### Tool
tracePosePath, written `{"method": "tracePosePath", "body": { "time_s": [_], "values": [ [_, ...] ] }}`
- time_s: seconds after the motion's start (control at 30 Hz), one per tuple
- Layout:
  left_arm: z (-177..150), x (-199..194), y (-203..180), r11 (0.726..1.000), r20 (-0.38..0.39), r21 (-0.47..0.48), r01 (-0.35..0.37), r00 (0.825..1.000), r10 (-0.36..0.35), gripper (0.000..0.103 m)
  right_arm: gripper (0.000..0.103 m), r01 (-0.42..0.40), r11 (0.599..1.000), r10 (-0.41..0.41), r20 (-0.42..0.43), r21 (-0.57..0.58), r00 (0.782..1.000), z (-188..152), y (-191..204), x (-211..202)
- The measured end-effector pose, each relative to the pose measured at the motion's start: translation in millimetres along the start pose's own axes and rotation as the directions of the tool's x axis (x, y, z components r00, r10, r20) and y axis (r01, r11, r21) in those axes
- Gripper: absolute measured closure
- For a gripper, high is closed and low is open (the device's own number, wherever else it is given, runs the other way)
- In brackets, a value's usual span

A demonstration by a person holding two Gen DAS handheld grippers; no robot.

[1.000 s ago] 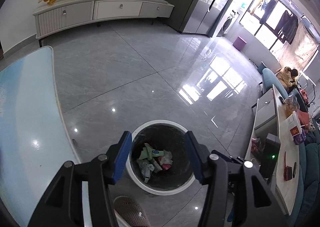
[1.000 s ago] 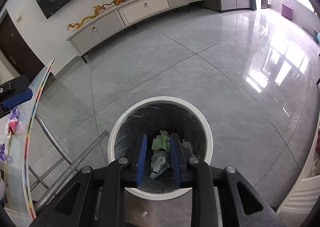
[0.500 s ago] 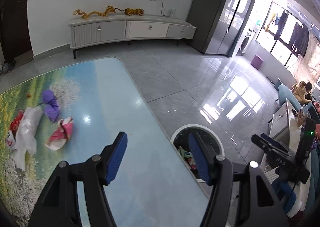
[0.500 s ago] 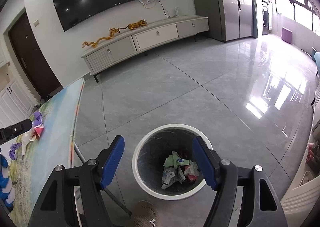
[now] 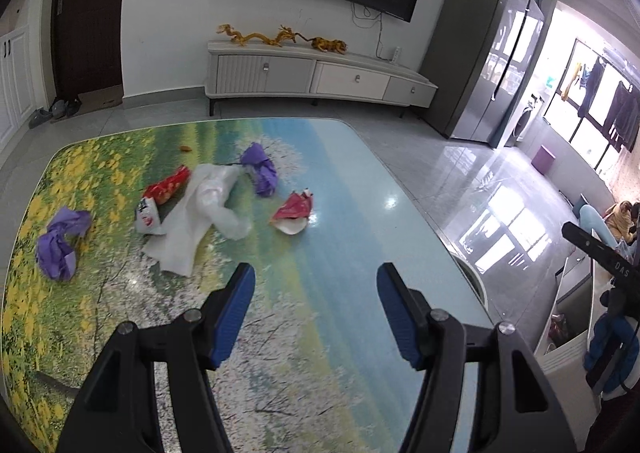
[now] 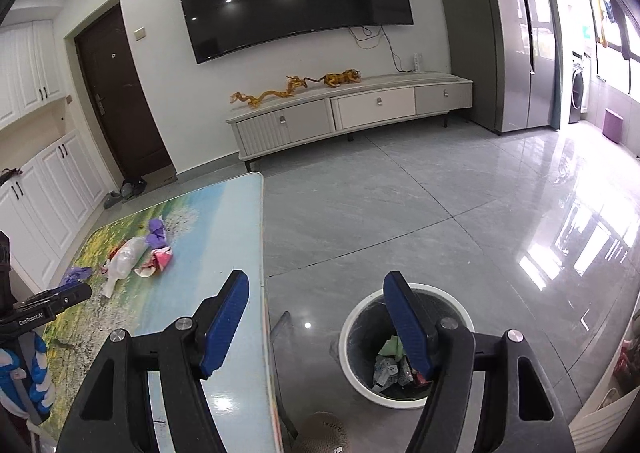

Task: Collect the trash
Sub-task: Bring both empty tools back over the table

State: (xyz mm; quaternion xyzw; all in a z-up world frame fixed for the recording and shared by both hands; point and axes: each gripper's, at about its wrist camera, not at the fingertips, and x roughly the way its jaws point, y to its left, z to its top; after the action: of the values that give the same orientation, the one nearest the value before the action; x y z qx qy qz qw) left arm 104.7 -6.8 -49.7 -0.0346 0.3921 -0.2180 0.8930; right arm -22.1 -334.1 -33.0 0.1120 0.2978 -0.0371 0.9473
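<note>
Left gripper, black frame w/ blue pads, hangs spread & empty above the near end of a glass-topped table printed w/ a meadow-and-blossom scene; right gripper, same build, is likewise spread w/ nothing between its jaws, straddling the table's edge and the white-rimmed round waste bin on the grey tile floor beside it. Trash yet to collect lies in a loose cluster toward the table's far-left part, well apart from both grippers: a crumpled clear plastic bag, a red snack wrapper touching its left side, a small white printed packet just below that, a purple crumpled paper wad at the bag's far end, a second purple wad off alone at left, and a red-and-white torn wrapper nearest the bin side. A tiny orange scrap sits beyond. Bin already holds green & silver wrappers. Risks, as judged: the clear bag is limp and overlaps the red wrapper, so a pinch there could drag neighbours off the glass or lift only a fold; slick glass may let light wads skid from closing pads; a piece carried back could miss the rim, since the bin sits partly under the table's edge.
</note>
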Motion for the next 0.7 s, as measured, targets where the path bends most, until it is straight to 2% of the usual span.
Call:
{"method": "tracePosePath", "body": {
  "time_s": [0.2,0.4,0.53,0.7],
  "values": [
    [-15,-15,40,0.997,0.016,-0.077,0.016,1.000,-0.015,0.043,0.037,-0.064,0.995,0.063,-0.013,-0.082,0.998,3,50,7],
    [-14,-5,61,0.991,0.001,-0.126,0.045,0.999,-0.045,0.043,0.040,-0.129,0.984,0.123,-0.054,-0.121,0.991,6,90,37],
    [0,13,64,0.986,-0.008,-0.146,0.083,0.996,-0.086,0.048,0.041,-0.163,0.978,0.152,-0.087,-0.132,0.985,6,106,62],
    [21,52,70,0.980,-0.042,-0.186,0.067,0.996,-0.076,0.051,0.041,-0.195,0.973,0.179,-0.130,-0.127,0.975,6,115,91]
  ]
}}
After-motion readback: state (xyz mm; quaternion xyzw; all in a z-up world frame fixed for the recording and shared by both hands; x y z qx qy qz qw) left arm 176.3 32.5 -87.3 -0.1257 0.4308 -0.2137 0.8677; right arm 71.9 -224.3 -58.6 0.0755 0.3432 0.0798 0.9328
